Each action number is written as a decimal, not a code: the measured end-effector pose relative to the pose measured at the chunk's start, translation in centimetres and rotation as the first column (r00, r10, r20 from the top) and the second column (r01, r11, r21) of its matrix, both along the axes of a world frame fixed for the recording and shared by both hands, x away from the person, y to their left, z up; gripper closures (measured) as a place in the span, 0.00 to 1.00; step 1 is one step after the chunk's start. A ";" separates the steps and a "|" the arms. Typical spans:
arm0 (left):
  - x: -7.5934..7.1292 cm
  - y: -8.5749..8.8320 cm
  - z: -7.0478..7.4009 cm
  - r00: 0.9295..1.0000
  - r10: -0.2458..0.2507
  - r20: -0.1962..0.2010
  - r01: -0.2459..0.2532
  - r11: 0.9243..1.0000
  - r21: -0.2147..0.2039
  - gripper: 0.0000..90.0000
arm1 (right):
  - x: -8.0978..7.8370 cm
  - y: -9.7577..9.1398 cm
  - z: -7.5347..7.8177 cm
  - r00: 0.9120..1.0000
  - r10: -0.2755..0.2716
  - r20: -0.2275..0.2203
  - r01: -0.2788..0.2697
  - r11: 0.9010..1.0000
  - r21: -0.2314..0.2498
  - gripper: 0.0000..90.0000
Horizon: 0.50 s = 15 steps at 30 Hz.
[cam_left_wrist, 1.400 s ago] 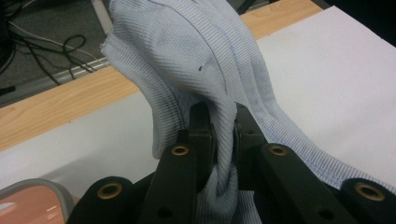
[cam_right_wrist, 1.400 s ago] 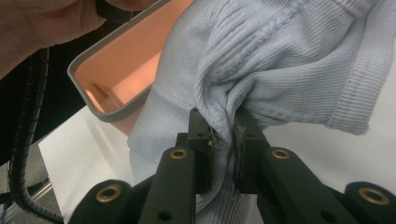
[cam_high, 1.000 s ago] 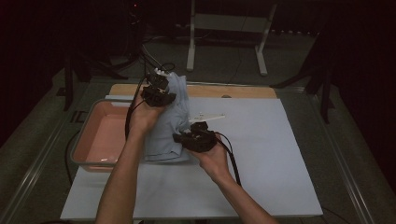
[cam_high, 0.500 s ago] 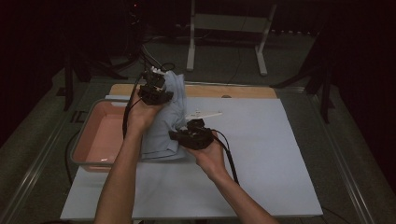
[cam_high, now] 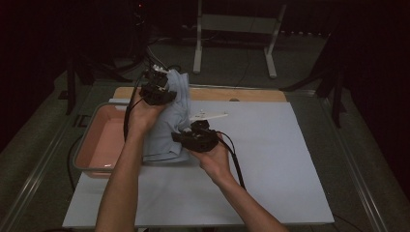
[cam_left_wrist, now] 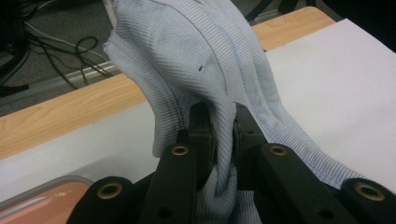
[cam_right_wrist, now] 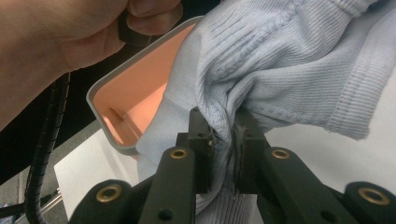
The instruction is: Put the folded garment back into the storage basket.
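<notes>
A pale blue ribbed garment hangs between both grippers above the white mat. My left gripper holds its upper end at the back left; in the left gripper view the jaws are shut on a bunched fold of the garment, gripper. My right gripper is lower and nearer, shut on the garment's lower part; in the right gripper view its black jaws pinch the cloth, gripper. The garment's bottom edge rests on the mat beside the tray.
A pink tray with a grey rim sits at the mat's left edge, also seen as the tray behind the cloth. A wooden board lies along the mat's far side, with a small white piece on the mat.
The right gripper has shifted slightly left and nearer the tray with the cloth. The left gripper has stayed about where it was.
</notes>
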<state>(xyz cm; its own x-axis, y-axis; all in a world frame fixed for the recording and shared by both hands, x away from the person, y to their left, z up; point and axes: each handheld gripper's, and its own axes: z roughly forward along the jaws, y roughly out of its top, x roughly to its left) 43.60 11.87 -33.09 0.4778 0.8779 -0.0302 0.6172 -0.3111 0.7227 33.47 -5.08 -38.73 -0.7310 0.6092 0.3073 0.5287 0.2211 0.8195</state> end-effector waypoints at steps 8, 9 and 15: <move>0.1 0.4 0.1 1.000 0.006 -0.001 -0.006 1.000 0.030 0.92 | 0.2 0.6 -0.2 1.000 0.002 0.004 -0.002 1.000 -0.004 0.90; 0.1 0.5 0.1 1.000 0.008 -0.002 -0.008 0.999 0.033 0.92 | 0.2 0.6 -0.2 1.000 0.005 0.007 -0.005 1.000 -0.002 0.90; 0.2 0.8 0.1 1.000 0.012 0.001 -0.012 0.999 0.041 0.92 | 0.3 1.2 -0.4 1.000 0.001 -0.008 -0.001 1.000 0.007 0.90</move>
<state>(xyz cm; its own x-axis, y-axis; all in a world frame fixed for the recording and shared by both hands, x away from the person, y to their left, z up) 43.76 12.68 -32.97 0.4670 0.8843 0.0065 0.6206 -0.3329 0.7099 33.81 -3.93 -39.11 -0.7294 0.6060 0.3174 0.5348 0.2159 0.8169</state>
